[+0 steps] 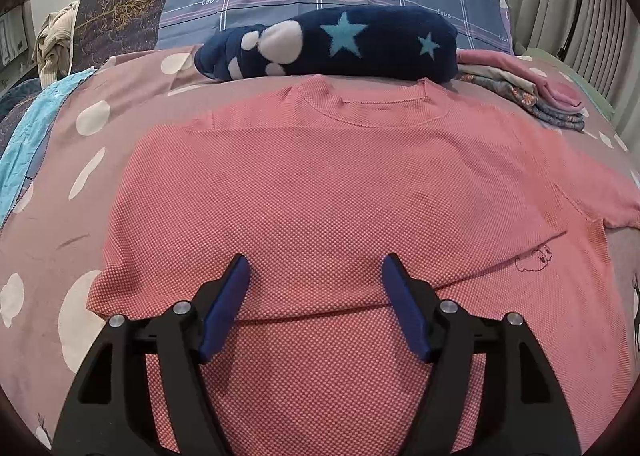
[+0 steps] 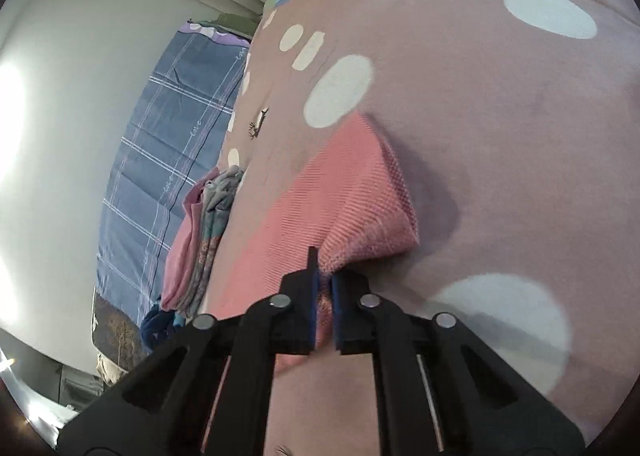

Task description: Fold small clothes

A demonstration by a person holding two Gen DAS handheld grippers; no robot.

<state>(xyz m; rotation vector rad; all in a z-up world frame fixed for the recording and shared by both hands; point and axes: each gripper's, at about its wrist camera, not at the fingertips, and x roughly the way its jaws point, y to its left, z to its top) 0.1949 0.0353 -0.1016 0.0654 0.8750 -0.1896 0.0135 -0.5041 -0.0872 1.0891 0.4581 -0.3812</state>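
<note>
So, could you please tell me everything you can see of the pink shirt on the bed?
The pink shirt looks like a textured knit with a ribbed round collar and short sleeves. It lies spread flat on the spotted bedspread, collar towards the pillows, with its left side and lower hem folded over. A small outline drawing sits near its right side. The left gripper stands open above the hem; the right gripper is shut on a sleeve edge.

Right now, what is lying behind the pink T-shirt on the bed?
Behind the pink T-shirt lies a navy star-patterned fleece, with a stack of folded clothes beside it. The fleece hides the bed surface beneath it.
</note>
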